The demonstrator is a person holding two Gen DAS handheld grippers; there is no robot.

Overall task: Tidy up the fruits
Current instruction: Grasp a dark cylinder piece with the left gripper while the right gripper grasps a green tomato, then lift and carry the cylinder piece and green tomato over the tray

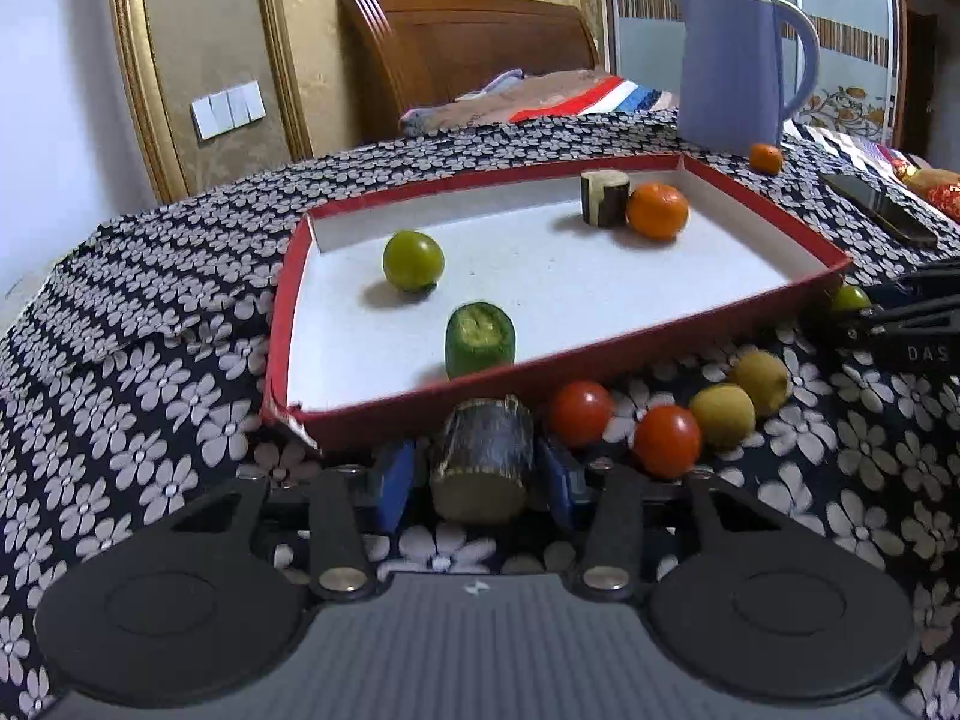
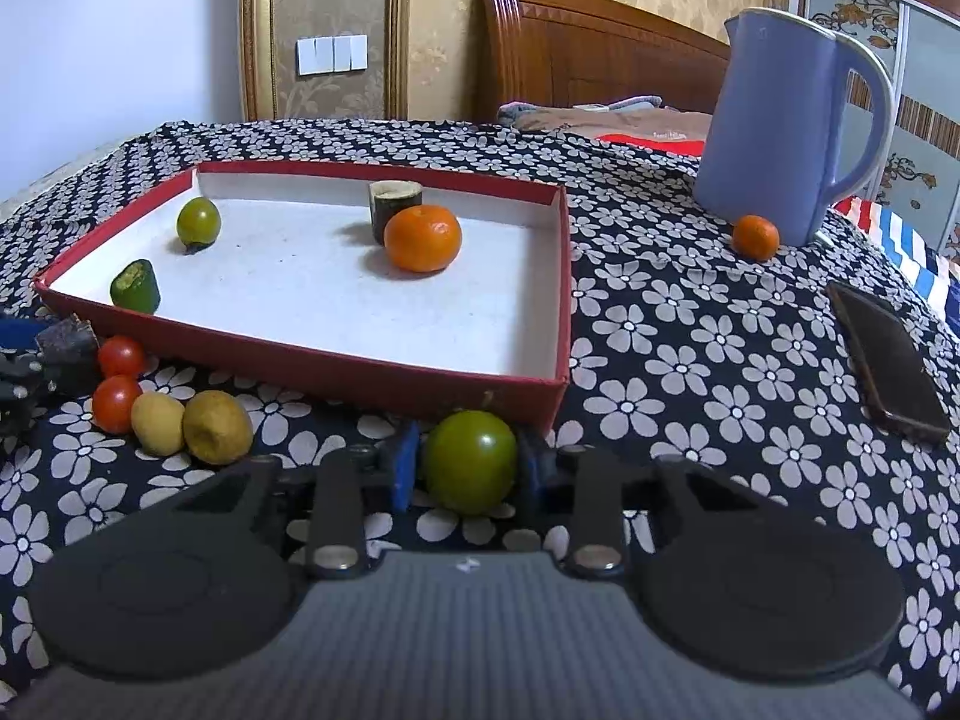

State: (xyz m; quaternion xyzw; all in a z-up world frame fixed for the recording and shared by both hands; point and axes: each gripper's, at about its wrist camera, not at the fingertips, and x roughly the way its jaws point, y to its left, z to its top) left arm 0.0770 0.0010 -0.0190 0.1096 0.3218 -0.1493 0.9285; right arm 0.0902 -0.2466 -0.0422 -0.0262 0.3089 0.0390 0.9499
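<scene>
Our left gripper pinches a dark sugarcane piece between its blue pads, just before the red tray; our right gripper clamps a green fruit against the tray's near corner; beside lie two red tomatoes and two yellowish fruits.

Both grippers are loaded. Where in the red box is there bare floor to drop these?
Red box: bare middle and near-right corner, between the green fruit, cucumber piece and orange. Crowded outside the front wall, around the tomatoes.
</scene>
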